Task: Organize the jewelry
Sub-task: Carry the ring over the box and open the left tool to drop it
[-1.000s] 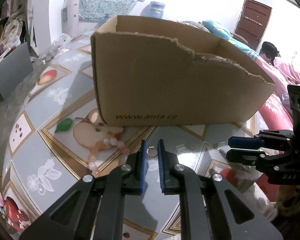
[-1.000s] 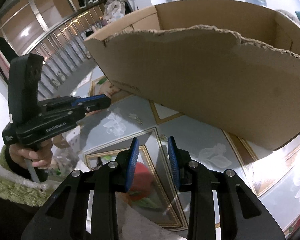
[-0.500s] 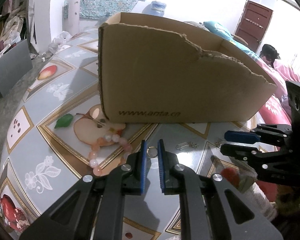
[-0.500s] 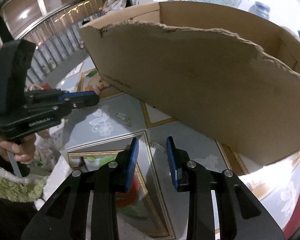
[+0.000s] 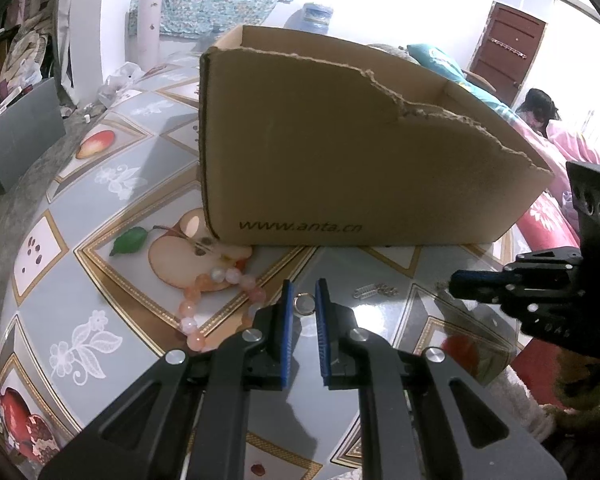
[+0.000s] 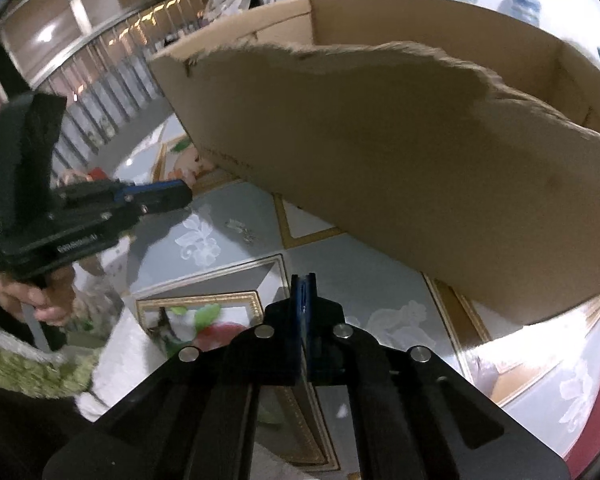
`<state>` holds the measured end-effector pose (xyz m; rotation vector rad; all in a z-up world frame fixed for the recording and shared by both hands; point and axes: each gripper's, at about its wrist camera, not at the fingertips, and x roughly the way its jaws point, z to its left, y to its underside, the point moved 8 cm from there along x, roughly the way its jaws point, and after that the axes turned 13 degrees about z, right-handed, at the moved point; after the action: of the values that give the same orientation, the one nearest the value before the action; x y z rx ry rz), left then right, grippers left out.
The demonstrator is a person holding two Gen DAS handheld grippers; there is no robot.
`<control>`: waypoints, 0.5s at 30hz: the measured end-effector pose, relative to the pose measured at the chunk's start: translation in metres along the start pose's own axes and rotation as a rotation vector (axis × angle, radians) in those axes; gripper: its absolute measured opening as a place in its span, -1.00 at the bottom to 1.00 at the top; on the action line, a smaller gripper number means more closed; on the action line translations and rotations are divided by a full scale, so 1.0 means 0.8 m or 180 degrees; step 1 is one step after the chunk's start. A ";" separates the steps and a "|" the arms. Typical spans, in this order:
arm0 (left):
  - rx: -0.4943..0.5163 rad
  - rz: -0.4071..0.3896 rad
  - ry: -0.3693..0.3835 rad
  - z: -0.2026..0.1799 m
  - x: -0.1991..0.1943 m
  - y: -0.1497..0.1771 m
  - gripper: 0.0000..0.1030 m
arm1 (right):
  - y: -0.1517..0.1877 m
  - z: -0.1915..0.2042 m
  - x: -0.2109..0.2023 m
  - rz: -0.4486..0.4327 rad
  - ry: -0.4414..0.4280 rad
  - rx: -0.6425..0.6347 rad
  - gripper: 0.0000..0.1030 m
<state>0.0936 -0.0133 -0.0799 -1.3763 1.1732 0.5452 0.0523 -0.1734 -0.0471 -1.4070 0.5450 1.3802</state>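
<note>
Risk: ring point(image 5: 303, 305) may skid from our left gripper point(image 5: 302, 300), fingers apart around it | right gripper point(image 6: 305, 286) fingers together, empty | box point(image 5: 340, 152) wall tall.

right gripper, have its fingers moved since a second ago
Yes. The right gripper was open, with the table showing between its blue pads; now the pads are pressed together. It also sits further from the box wall than before.

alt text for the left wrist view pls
The left gripper, its blue-padded fingers slightly apart, frames a small metal ring on a fruit-patterned table. A pink bead bracelet lies to its left, a torn cardboard box stands behind, and the right gripper enters from the right.
</note>
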 end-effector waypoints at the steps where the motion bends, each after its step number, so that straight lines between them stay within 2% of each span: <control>1: -0.0001 0.0001 0.0004 0.000 0.000 0.000 -0.80 | 0.000 -0.001 -0.002 -0.0021 -0.0049 0.0049 -1.00; 8: 0.0021 -0.0057 0.0030 -0.005 -0.009 -0.003 -0.80 | -0.004 -0.014 -0.042 -0.0275 -0.0542 0.0357 -1.00; 15: 0.0115 -0.0274 0.0085 -0.021 -0.050 -0.018 -0.80 | -0.019 -0.007 -0.086 -0.0541 -0.0634 0.0296 -1.00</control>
<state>0.0856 -0.0186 -0.0352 -1.3999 1.1344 0.4438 0.0517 -0.1955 0.0198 -1.1969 0.3466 1.3228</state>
